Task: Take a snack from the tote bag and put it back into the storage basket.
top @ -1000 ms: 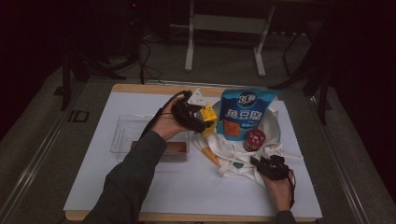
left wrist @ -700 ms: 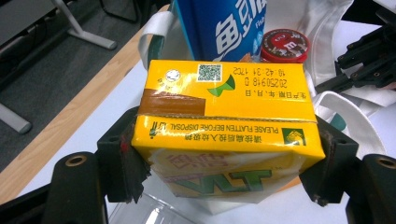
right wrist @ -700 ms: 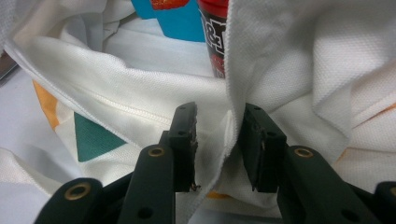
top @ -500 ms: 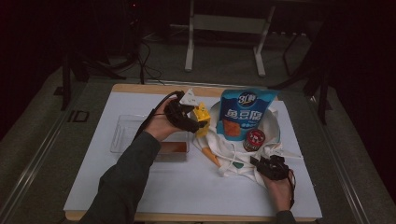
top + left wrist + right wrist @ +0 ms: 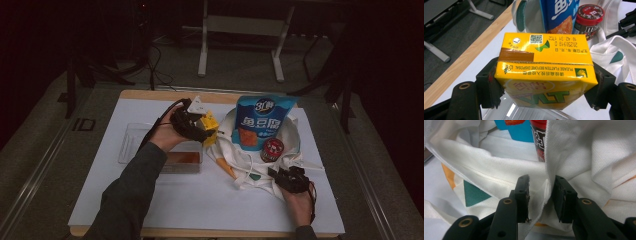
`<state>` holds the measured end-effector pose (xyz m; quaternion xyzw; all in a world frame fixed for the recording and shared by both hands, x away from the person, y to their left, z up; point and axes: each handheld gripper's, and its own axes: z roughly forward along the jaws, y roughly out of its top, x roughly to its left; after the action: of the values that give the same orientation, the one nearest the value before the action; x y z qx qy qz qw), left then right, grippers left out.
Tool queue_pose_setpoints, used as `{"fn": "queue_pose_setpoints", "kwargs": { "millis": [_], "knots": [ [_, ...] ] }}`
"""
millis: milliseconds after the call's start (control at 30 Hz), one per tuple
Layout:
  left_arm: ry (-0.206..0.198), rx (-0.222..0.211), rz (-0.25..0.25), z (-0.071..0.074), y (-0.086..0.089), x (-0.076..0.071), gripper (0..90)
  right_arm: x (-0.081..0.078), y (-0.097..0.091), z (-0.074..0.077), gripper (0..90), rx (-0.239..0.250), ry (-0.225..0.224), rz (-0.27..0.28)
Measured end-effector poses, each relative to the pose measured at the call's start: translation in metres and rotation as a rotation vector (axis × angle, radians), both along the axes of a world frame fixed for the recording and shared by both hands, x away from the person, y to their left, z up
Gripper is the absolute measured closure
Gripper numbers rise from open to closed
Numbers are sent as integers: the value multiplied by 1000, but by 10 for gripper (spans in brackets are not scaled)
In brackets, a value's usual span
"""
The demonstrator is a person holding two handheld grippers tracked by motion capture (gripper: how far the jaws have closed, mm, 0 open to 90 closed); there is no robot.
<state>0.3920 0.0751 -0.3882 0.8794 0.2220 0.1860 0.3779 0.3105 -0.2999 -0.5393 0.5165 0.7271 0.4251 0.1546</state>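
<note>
My left gripper [image 5: 194, 125] is shut on a yellow drink carton [image 5: 544, 62], its jaws clamping the two short sides. It holds the carton [image 5: 209, 125] above the table, just left of a white cloth tote bag [image 5: 250, 167]. On the open bag stand a tall blue snack pouch [image 5: 262, 122] and a red-lidded jar [image 5: 273, 149]. My right gripper [image 5: 290, 177] sits at the bag's near right corner. An upright fold of the bag's cloth [image 5: 579, 157] stands between its jaws [image 5: 540, 195], lying against one jaw with a gap to the other.
A clear plastic tray [image 5: 135, 142] with something orange in its near end lies left of the bag, under the left hand. A white mat [image 5: 150, 200] covers the wooden table. Dark floor and metal stand legs [image 5: 202, 60] lie beyond the far edge.
The left hand has drifted slightly to the left with the carton still in its jaws. The right hand and the bag stay as they were.
</note>
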Motion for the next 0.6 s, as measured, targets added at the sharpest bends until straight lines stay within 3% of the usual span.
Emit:
{"fn": "queue_pose_setpoints", "kwargs": {
  "millis": [300,600],
  "knots": [
    [9,9,28,-5,13,-1,277,0,0,0,668,0,0,0],
    [5,-10,61,-6,30,-4,277,0,0,0,668,-1,0,0]
  ]
}}
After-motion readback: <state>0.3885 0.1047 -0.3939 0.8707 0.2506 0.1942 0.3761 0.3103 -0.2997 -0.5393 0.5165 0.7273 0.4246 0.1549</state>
